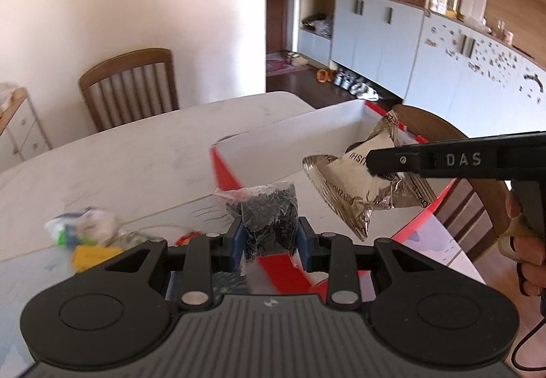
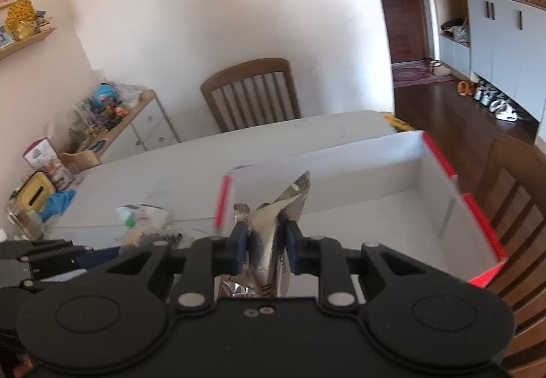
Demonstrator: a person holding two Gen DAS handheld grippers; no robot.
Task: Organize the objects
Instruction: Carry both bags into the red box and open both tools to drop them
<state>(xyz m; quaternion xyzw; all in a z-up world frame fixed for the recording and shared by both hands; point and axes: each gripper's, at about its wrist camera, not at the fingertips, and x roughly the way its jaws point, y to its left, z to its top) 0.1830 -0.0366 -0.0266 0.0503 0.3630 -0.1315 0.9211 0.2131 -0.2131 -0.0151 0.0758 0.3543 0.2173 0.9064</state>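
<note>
Currently left gripper (image 1: pixel 269 234) jaws clamp clear bag of black bits (image 1: pixel 269 214); right gripper (image 2: pixel 264 243) jaws clamp crinkled silver foil packet (image 2: pixel 283 207) above white red-edged cardboard box (image 2: pixel 392 170).

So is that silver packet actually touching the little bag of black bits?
Apart. The left wrist view shows open space between the silver packet and the bag of black bits; each hangs in separate jaws.

Two claws: left claw (image 1: pixel 269 234), right claw (image 2: pixel 264 245). One box (image 1: pixel 327 118) with red edges on one bench (image 1: pixel 136 153). One silver foil pouch (image 1: pixel 355 187). One clear bag (image 1: pixel 268 211) of black bits. One loose pile of small packets (image 1: pixel 85 234) on the bench, count unclear from blur. Two wooden chairs: one (image 1: pixel 131 84) behind the bench, one (image 1: pixel 467 204) at its right side.
</note>
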